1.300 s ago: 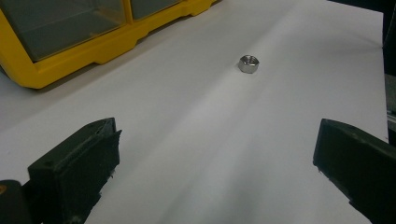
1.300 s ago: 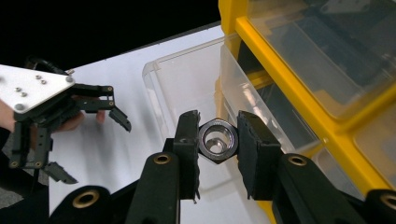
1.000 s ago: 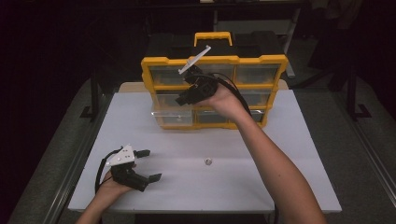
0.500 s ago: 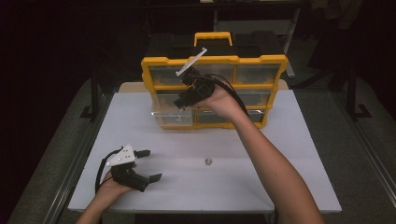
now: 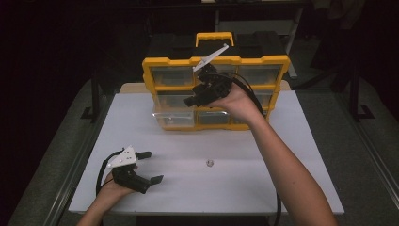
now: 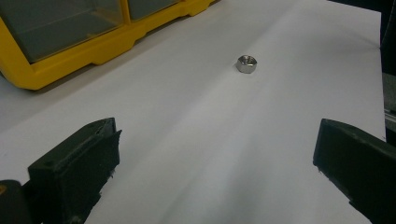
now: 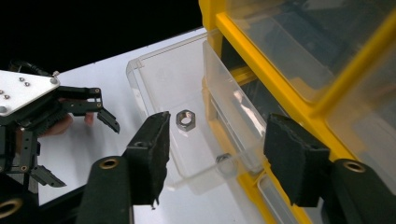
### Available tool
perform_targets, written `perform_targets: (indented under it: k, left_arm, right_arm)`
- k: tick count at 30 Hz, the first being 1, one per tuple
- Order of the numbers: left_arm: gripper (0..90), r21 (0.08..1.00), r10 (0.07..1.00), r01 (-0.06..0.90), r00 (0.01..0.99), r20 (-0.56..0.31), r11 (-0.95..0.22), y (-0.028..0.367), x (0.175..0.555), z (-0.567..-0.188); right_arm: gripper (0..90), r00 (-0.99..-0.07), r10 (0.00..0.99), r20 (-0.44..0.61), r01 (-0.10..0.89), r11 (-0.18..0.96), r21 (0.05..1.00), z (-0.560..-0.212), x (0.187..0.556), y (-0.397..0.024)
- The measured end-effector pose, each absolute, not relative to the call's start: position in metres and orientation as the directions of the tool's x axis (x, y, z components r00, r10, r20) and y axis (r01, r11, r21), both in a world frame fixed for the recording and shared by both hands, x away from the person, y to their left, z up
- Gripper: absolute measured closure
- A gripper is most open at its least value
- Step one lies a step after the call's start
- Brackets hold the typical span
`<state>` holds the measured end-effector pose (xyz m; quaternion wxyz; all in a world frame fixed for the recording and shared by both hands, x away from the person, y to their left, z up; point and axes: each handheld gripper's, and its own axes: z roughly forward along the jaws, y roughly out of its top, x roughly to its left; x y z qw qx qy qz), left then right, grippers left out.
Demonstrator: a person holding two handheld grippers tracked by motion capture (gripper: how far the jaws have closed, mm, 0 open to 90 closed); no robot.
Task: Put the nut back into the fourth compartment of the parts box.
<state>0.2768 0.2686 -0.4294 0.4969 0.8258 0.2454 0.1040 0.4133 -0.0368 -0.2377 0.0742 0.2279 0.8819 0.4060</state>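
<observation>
A yellow organizer (image 5: 216,61) with clear drawers stands at the back of the white table (image 5: 291,179). Its lower left drawer (image 5: 171,118) is pulled out. My right gripper (image 5: 196,94) hovers over that drawer (image 7: 159,79). The jaws of this right gripper (image 7: 219,140) have just been opening, and nothing is pressed between them. Below the gap a steel nut (image 7: 187,120) lies in the drawer, with a second nut (image 7: 223,158) by its front wall. My left gripper (image 5: 154,166) rests open at the table's front left. A loose nut (image 6: 247,64) lies ahead of it on the table (image 6: 201,140).
That loose nut (image 5: 210,163) sits mid-table, between the left gripper and the person's right forearm (image 5: 287,169). The organizer's yellow base (image 6: 70,65) runs along the left gripper's far left. The left gripper (image 7: 79,149) appears beyond the drawer in the right gripper view.
My right gripper has drawn slightly to the right and up in front of the organizer. The left gripper and the loose nut on the table have stayed put.
</observation>
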Motion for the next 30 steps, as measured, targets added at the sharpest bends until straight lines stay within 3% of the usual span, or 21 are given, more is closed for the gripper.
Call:
perform_targets:
  k: [14, 30]
  left_arm:
    - [0.5, 0.874, 0.512, 0.308, 0.855, -0.082, -0.375, 0.269, 0.277, -0.43]
    - [0.5, 0.871, 0.516, 0.315, 0.852, -0.086, -0.376, 0.27, 0.277, -0.431]
  right_arm:
    - [25.8, -0.878, 0.476, 0.051, 0.346, 0.558, 0.755, -0.259, 0.396, -0.064]
    - [24.8, -0.876, 0.476, 0.079, 0.364, 0.545, 0.756, -0.303, 0.378, -0.079]
